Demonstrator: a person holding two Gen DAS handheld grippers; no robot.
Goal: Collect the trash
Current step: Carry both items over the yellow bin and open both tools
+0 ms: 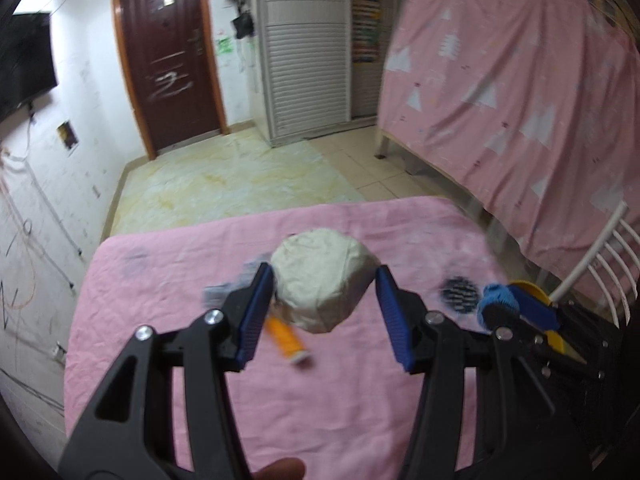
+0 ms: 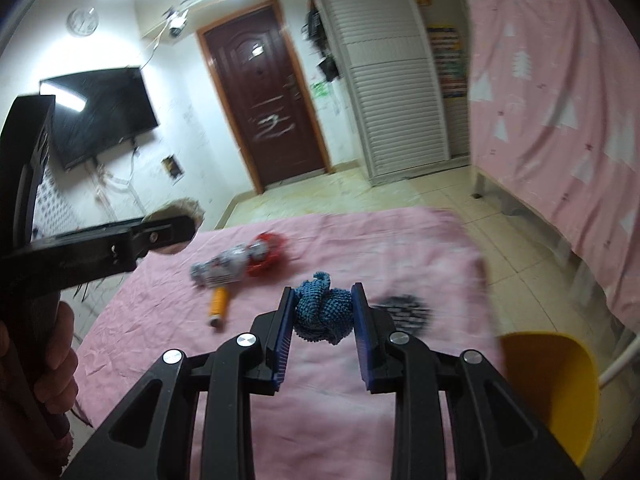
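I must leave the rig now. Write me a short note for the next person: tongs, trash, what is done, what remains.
Left tongs: closed on the white crumpled ball, lifted above the pink cloth.
Right tongs: closed on the blue knitted wad.
On the cloth: orange tube, crushed silver-and-red wrapper, dark patterned piece.
Yellow container sits at the right edge, probably the bin.
Done: two items picked up.
Left: drop both, then collect the other three.

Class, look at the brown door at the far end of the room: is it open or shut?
Shut. The door sits flush in its orange frame in both views, no gap showing.
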